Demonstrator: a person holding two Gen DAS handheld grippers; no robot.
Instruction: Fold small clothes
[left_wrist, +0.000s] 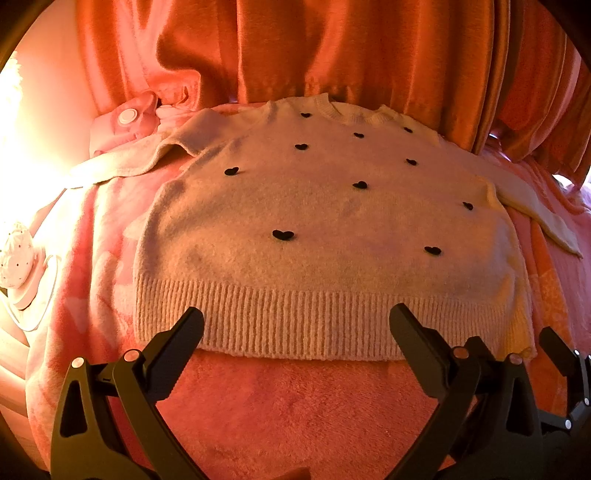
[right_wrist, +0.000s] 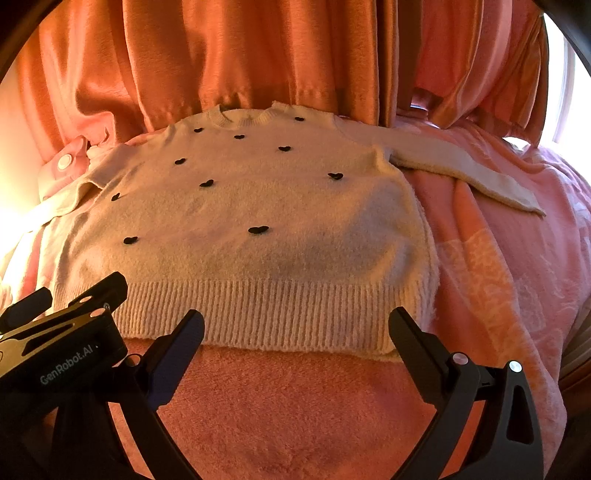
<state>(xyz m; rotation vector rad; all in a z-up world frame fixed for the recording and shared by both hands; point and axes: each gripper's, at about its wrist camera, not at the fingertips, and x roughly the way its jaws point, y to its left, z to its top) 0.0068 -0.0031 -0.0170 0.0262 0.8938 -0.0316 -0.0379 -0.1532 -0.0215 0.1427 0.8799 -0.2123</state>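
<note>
A small cream knit sweater (left_wrist: 317, 221) (right_wrist: 240, 214) with black hearts lies flat, front up, on a pink fleece blanket (left_wrist: 295, 406) (right_wrist: 295, 406). Both sleeves are spread out to the sides, and the ribbed hem faces me. My left gripper (left_wrist: 295, 321) stands open just above the hem, nothing between its fingers. Open as well, my right gripper (right_wrist: 295, 325) hovers over the hem's right half and holds nothing. In the left wrist view the right gripper's black body (left_wrist: 561, 369) shows at the lower right edge; in the right wrist view the left gripper's body (right_wrist: 62, 332) shows at lower left.
Orange curtains (left_wrist: 332, 48) (right_wrist: 258, 48) hang right behind the sweater's collar. A pink item with a white round button (left_wrist: 127, 118) (right_wrist: 64, 162) lies beyond the left sleeve. A white dotted object (left_wrist: 16, 258) sits at the left edge. Bare blanket (right_wrist: 498, 258) extends to the right.
</note>
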